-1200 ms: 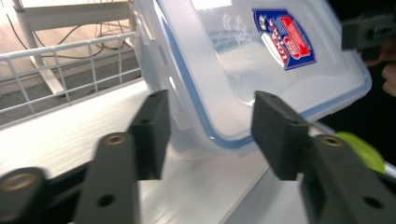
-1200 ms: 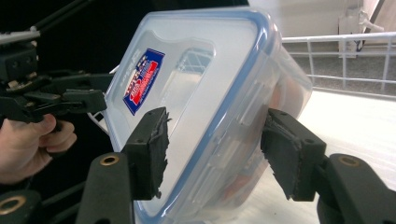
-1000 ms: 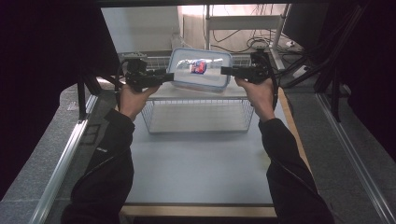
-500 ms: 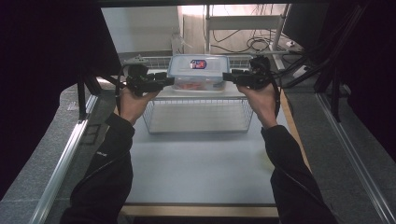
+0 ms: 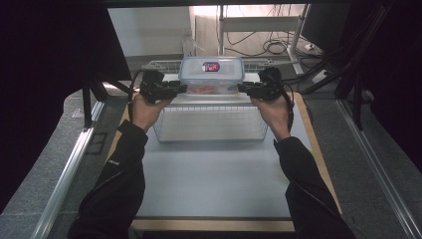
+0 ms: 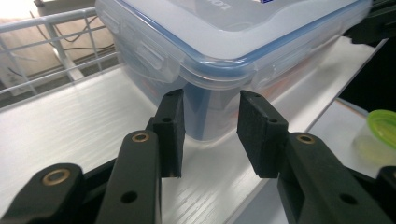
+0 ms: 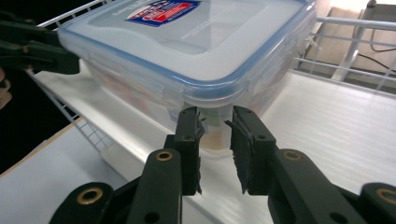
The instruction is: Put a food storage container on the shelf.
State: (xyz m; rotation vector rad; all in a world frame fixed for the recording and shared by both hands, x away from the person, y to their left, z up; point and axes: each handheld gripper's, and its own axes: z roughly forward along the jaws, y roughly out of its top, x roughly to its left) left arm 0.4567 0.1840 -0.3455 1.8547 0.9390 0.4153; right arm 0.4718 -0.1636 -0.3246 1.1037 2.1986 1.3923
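Pale grey table (image 5: 214, 184) stretched forward to a white wire rack (image 5: 209, 122), whose white top shelf (image 6: 70, 126) carried the clear lidded container (image 5: 211, 74) with a blue seal and a red-and-blue label. The container sat flat on that shelf, between the two grippers. The left gripper (image 6: 210, 126) met its near corner, jaws parted with a gap and the corner just ahead of the pads, not pinched; they had just been closing. The right gripper (image 7: 215, 135) stood at the opposite corner likewise, jaws narrowly apart and just been closing, pads short of the wall. A green lid (image 6: 384, 127) lay on the table below.
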